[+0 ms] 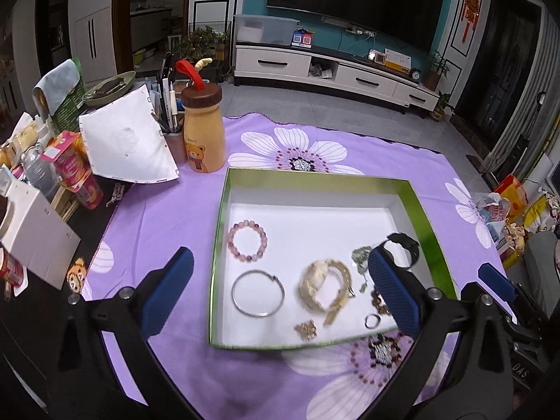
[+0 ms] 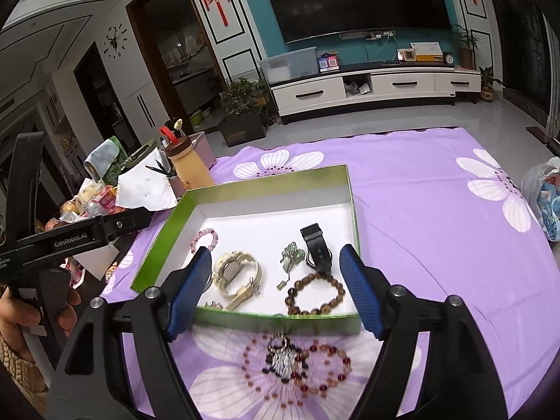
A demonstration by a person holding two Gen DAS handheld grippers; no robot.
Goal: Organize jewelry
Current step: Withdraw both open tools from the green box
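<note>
A green-rimmed white box (image 1: 224, 210) lies on the purple flowered cloth. In it are a pink bead bracelet (image 1: 247, 241), a silver bangle (image 1: 258, 293), a cream watch (image 1: 325, 285), a black watch (image 1: 402, 250), a green pendant (image 2: 292, 257), a brown bead bracelet (image 2: 316, 294), a ring (image 1: 372, 321) and a gold brooch (image 1: 306, 329). My left gripper (image 1: 280, 252) hovers wide open over the box's near-left part, holding nothing. My right gripper (image 2: 275, 250) stands open above the near edge, also with nothing in it. Dark red beads (image 2: 323, 371) ring the cloth before the box; bracelet or print, I cannot tell.
At the table's left stand a bear-printed bottle (image 1: 203, 129), a pen cup (image 1: 175, 140), a white sheet (image 1: 127, 147), snack packs and a white carton (image 1: 33, 231). A person's hand (image 2: 21, 315) holds the left gripper's handle. Bags (image 1: 504, 210) sit off the right edge.
</note>
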